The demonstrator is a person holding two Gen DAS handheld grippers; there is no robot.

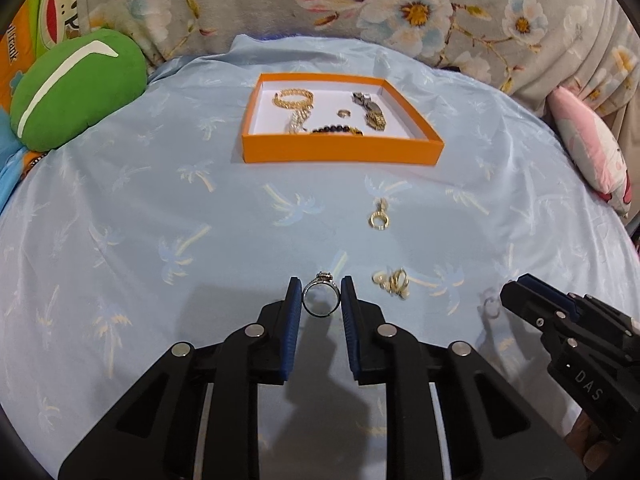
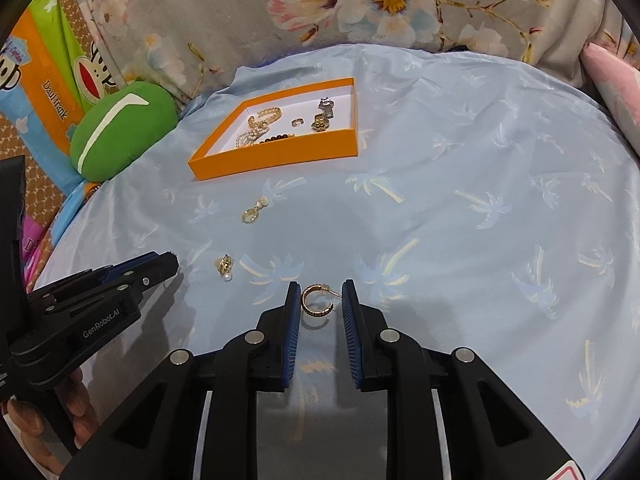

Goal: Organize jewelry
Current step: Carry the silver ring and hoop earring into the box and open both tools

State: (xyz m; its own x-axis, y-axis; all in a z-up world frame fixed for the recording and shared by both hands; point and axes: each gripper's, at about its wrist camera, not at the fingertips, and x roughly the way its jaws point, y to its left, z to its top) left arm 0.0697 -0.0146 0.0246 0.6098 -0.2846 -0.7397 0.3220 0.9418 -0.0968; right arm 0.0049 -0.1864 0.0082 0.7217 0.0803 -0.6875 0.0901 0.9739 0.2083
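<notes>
I've got the left tool (image 1: 321,294) pinching a silver ring with a small stone setting (image 1: 321,299) between its blue pads. The band stands on edge, its hole facing straight back at my camera, stone on top, pointing away from the tool. No earlier view to compare, so I only call what I see: both pads touch the band's sides.

Over on the right tool (image 2: 321,296), a gold beaded half-hoop earring (image 2: 316,299) sits between the pads, its open side turned towards the right pad, its post reaching across to that pad. The left pad looks to meet the hoop's curve, so I read that as a grip.

Ahead of the left tool, on the pale blue palm-print bedsheet (image 1: 160,216), lies a gold drop earring (image 1: 378,216), long axis pointing away from me. Just right of the tool tips sits a gold and pearl cluster earring (image 1: 394,282). Further ahead is the orange shallow cardboard tray (image 1: 340,150), holding bracelets and a ring.
</notes>
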